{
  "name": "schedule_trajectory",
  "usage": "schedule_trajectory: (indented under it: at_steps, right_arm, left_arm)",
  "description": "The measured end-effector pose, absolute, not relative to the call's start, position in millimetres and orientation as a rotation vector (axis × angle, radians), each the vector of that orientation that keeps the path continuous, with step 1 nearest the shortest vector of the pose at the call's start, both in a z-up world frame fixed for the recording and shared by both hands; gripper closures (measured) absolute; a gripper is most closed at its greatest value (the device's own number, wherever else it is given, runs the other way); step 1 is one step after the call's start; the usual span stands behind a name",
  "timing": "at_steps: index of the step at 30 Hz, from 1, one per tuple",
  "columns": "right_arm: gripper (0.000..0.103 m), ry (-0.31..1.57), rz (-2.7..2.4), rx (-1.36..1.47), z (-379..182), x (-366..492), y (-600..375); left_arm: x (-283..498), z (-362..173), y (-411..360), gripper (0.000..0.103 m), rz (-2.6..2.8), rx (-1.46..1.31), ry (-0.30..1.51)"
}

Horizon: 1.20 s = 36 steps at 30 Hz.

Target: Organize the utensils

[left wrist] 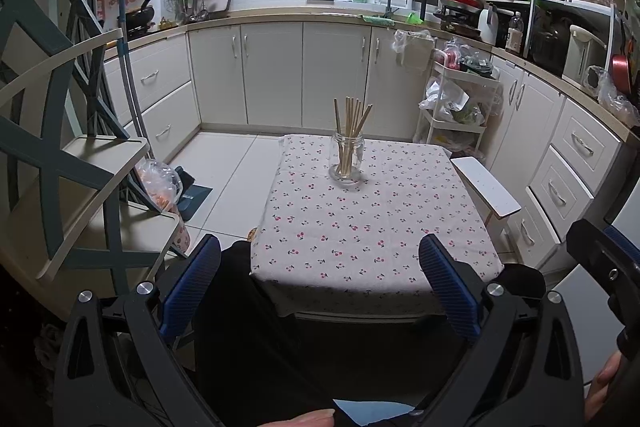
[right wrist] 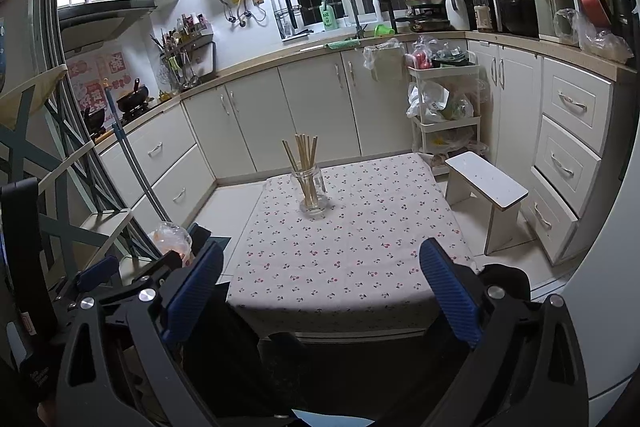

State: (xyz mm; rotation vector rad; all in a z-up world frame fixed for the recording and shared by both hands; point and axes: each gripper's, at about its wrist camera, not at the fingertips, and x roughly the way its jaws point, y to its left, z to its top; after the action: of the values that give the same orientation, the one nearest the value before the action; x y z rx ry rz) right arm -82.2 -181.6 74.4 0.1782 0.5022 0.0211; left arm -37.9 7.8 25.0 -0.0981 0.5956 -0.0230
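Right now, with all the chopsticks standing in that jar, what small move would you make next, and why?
Probably none beyond drawing both back: the chopsticks all stand in the glass jar, the tablecloth holds nothing else, and the left gripper and right gripper hang short of the table, jaws open and empty.

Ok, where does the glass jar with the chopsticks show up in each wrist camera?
Left wrist: the glass jar stands just above picture centre, on the far half of the tablecloth.
Right wrist: the glass jar sits centre, slightly left, near the table's far-left corner.
Shared landmark: the white stool right of the table.
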Motion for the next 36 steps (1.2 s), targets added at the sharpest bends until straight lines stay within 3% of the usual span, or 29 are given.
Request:
schedule_trajectory:
  at_steps: [36]
  right_arm:
    - [0.007, 0.478, 0.034, 0.17, 82.7, -88.7, -180.1]
  left_arm:
    - [-46.5, 27.6, 5.2, 0.008, -0.031, -0.107, 0.58]
